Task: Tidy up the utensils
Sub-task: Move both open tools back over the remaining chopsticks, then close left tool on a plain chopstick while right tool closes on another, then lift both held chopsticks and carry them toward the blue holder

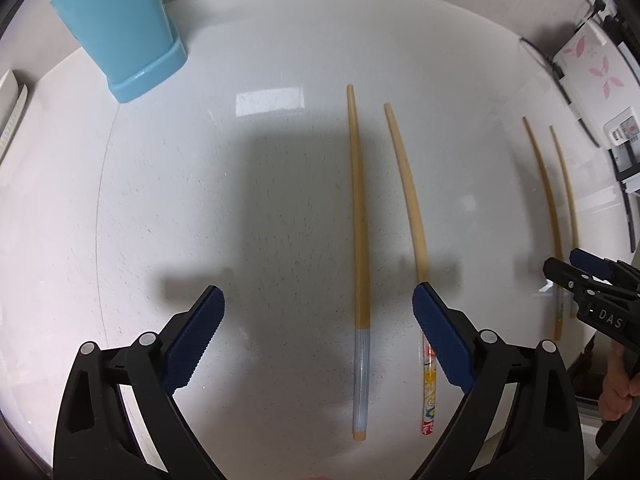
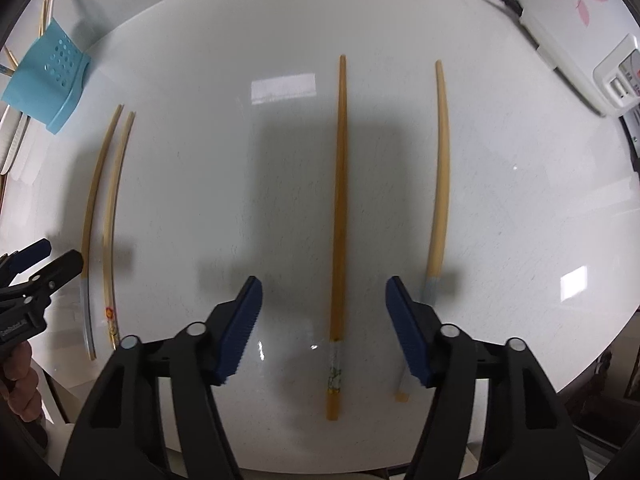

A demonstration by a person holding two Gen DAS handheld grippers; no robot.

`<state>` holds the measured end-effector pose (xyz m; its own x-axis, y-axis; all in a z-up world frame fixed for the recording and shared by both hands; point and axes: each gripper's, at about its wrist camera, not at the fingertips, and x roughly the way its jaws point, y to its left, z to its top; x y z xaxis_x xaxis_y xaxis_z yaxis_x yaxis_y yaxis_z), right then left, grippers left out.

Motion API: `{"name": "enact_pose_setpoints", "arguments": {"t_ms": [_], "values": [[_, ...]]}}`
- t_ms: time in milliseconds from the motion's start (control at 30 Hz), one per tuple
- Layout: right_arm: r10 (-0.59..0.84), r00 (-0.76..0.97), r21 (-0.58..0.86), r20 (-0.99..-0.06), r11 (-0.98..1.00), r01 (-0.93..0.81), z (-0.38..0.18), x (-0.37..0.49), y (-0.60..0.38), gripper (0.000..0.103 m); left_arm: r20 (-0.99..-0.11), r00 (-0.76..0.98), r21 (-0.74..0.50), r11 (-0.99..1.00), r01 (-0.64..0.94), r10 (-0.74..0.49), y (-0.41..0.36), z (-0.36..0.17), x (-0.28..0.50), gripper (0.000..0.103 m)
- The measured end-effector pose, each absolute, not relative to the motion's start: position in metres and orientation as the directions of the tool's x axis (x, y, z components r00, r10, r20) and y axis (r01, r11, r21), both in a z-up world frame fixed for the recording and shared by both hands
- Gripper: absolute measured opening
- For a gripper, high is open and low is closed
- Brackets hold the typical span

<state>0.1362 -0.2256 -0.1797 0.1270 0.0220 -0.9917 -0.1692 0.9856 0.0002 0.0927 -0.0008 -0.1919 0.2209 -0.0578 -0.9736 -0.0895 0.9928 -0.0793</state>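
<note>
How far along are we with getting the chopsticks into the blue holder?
Barely started. The blue holder already has some chopsticks poking out the top. Nothing is in hand: the left gripper and right gripper both hover open. Four chopsticks still lie on the table, including the silver-handled chopstick and the plain-handled chopstick.

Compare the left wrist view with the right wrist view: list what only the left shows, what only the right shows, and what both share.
Only the left wrist view shows the open left tool up close and the holder's smooth side.

Only the right wrist view shows the open right tool up close and the holder's perforated side.

Both show the white table, the blue holder with chopsticks in it, four chopsticks lying apart on the table, including the grey-handled one, and the white flowered appliance.
</note>
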Motion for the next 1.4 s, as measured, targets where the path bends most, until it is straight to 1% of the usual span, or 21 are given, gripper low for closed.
{"name": "enact_pose_setpoints", "arguments": {"t_ms": [100, 233, 300, 433, 467, 500, 533, 567, 600, 633, 667, 767, 1000, 1400], "values": [[0.008, 0.118, -0.013, -0.993, 0.984, -0.176, -0.182, 0.136, -0.222, 0.053, -0.978, 0.203, -0.063, 0.994, -0.091, -0.044, -0.004, -0.196, 0.093, 0.088], [-0.011, 0.104, -0.029, -0.994, 0.984, -0.178, -0.182, 0.137, -0.219, 0.051, -0.984, 0.175, -0.034, 0.995, -0.091, -0.017, -0.011, -0.201, 0.096, 0.084], [-0.012, 0.099, -0.029, -0.995, 0.984, -0.175, -0.181, 0.138, -0.216, 0.044, -0.986, 0.169, -0.018, 0.996, -0.091, -0.002, -0.016, -0.202, 0.098, 0.082], [-0.016, 0.079, -0.029, -0.997, 0.985, -0.168, -0.181, 0.141, -0.212, 0.035, -0.988, 0.151, 0.012, 0.996, -0.093, 0.026, -0.022, -0.203, 0.102, 0.073], [-0.017, 0.072, -0.029, -0.997, 0.985, -0.168, -0.181, 0.145, -0.212, 0.031, -0.989, 0.145, 0.013, 0.996, -0.092, 0.027, -0.023, -0.202, 0.103, 0.066], [-0.018, 0.064, -0.029, -0.998, 0.985, -0.168, -0.181, 0.145, -0.212, 0.026, -0.990, 0.138, 0.014, 0.996, -0.090, 0.026, -0.025, -0.201, 0.103, 0.062], [-0.019, 0.059, -0.028, -0.998, 0.985, -0.167, -0.181, 0.146, -0.212, 0.023, -0.992, 0.126, 0.015, 0.996, -0.091, 0.026, -0.026, -0.200, 0.104, 0.052], [-0.020, 0.052, -0.028, -0.998, 0.986, -0.165, -0.182, 0.148, -0.212, 0.016, -0.993, 0.118, 0.015, 0.996, -0.092, 0.026, -0.026, -0.198, 0.104, 0.039], [-0.021, 0.043, -0.028, -0.999, 0.986, -0.162, -0.182, 0.148, -0.211, 0.007, -0.994, 0.109, 0.015, 0.996, -0.091, 0.025, -0.028, -0.197, 0.104, 0.031], [-0.021, 0.036, -0.026, -0.999, 0.986, -0.162, -0.182, 0.146, -0.210, 0.007, -0.995, 0.100, 0.018, 0.996, -0.086, 0.027, -0.030, -0.197, 0.104, 0.005], [-0.020, 0.025, -0.024, -0.999, 0.986, -0.165, -0.183, 0.147, -0.208, 0.006, -0.996, 0.085, 0.014, 0.996, -0.083, 0.021, -0.031, -0.197, 0.104, 0.007], [-0.005, 0.000, -0.005, -1.000, 0.988, -0.153, -0.184, 0.153, -0.209, 0.006, -0.997, 0.082, -0.012, 0.996, -0.089, -0.005, -0.033, -0.198, 0.104, 0.007], [0.018, 0.010, 0.016, -1.000, 0.986, -0.163, -0.183, 0.158, -0.203, 0.006, -0.994, 0.099, -0.046, 0.994, -0.094, -0.037, -0.030, -0.195, 0.102, 0.007], [0.075, 0.075, 0.060, -0.994, 0.982, -0.179, -0.159, 0.168, -0.198, 0.006, -0.982, 0.168, -0.104, 0.991, -0.080, -0.089, 0.005, -0.160, 0.074, 0.007]]}}
